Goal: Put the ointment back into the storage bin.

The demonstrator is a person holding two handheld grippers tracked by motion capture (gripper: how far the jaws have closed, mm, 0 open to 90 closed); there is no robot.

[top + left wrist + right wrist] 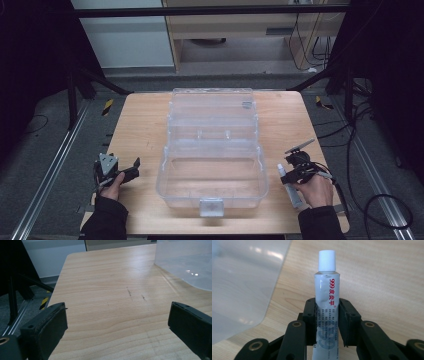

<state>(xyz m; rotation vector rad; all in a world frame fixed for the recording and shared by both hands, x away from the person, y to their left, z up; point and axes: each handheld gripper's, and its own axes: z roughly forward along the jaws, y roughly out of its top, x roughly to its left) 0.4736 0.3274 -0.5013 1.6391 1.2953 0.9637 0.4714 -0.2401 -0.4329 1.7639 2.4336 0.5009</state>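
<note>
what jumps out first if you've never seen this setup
The open clear plastic box in the middle of the wooden table, its lid tilted back. Next, the white-capped ointment tube clamped in the right gripper beside the box, while the left gripper hangs open over bare wood.

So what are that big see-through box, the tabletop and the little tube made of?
The box looks like clear glossy plastic: the table shows through it. The tabletop seems matt pale wood or wood laminate, with visible grain. The tube, held by the right tool, looks like dented silvery metal with a ribbed white plastic cap.
</note>
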